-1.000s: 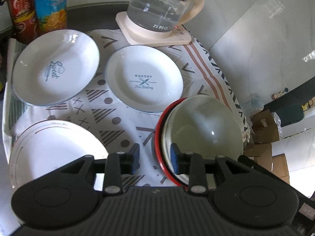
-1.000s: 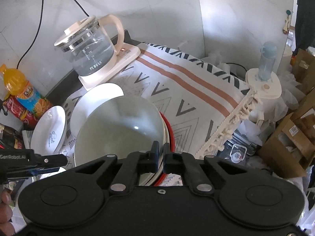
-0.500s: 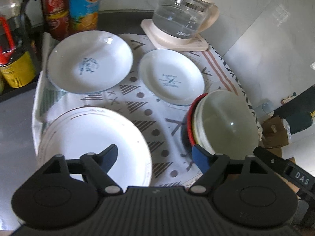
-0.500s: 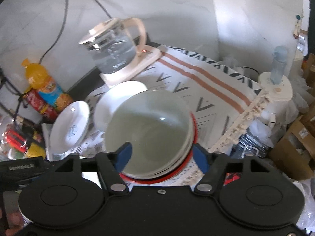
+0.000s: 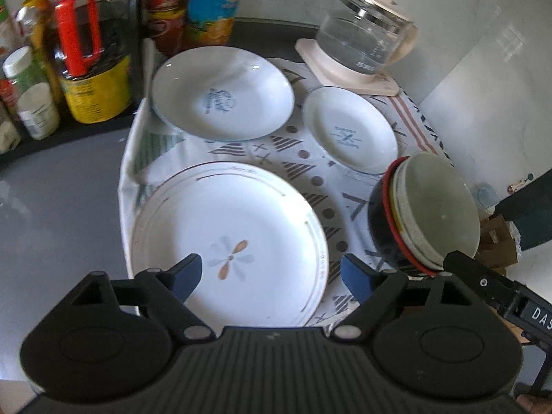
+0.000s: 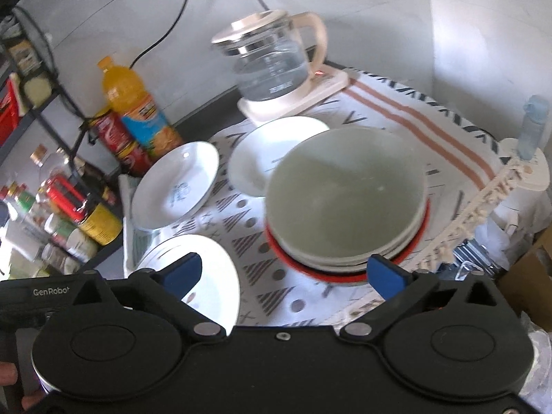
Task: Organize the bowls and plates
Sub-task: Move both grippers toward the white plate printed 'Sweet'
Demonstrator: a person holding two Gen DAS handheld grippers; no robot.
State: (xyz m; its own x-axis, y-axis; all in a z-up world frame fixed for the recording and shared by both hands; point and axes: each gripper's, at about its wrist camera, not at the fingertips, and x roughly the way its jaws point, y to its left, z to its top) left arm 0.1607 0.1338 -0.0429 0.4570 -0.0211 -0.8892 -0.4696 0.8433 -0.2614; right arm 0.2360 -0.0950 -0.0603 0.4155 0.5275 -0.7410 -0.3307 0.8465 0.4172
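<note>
Stacked bowls (image 6: pixel 345 207) are sitting released as both grippers, left gripper (image 5: pixel 272 274) and right gripper (image 6: pixel 283 274), having just been opening, are gaping wide and empty, likely heading next for the large plate (image 5: pixel 227 241).

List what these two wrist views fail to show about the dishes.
- Bowl stack: count of nested bowls unclear in either view; the top bowl covers the rest.
- Flower plate: near rim hidden behind the left gripper.
- Small plate, right wrist: print blurred, partly behind the stack.

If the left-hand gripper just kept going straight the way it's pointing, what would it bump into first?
Most likely the large flower plate. The left gripper is open and empty, angled down at the table, and that plate lies right ahead between its fingers. The stacked bowls sit off to its right, probably outside that line.
</note>
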